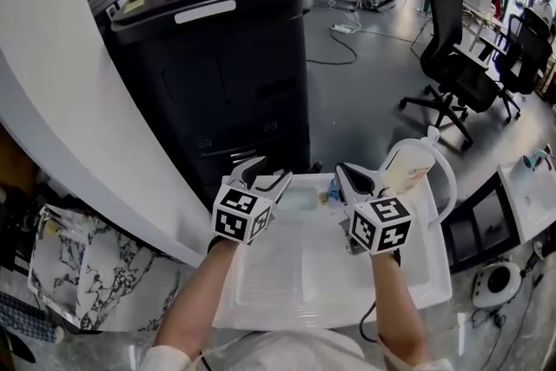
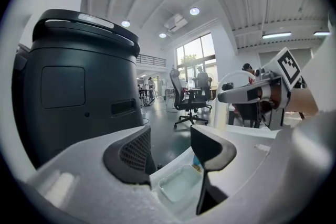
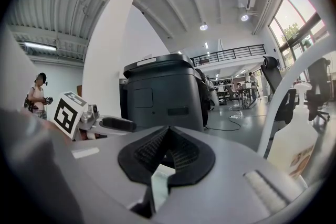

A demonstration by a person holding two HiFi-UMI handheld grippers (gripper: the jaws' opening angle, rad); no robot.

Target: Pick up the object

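Right gripper view: the right gripper (image 3: 167,157) has its jaws clenched, pads meeting at the top, with a thin pale strip (image 3: 159,186) pinched in the lower gap between them. What the strip is cannot be determined. Left gripper view: the left gripper (image 2: 170,152) has its jaws released and well apart with nothing between the pads. A shallow clear dish (image 2: 179,184) lies beyond and below them, and a small blue item (image 2: 195,163) sits just behind it, at 1 o'clock from the dish. Head view: both grippers are held over the far end of a white tray (image 1: 417,265), with the dish resting in the tray between them, at 3 o'clock from the left gripper. A bottle (image 1: 408,171) stands at 1 o'clock from the right gripper, and a black bin (image 1: 217,65) stands at 12 o'clock beyond the tray. Assessment: the task names no particular object. If the strip is meant, the grasp is made and the strip appears clear of the tray, so the pick-up looks substantially complete. If the dish is meant, nothing has been done: the dish sits untouched in the tray, and the left gripper has yet to descend, straddle it, close and lift.
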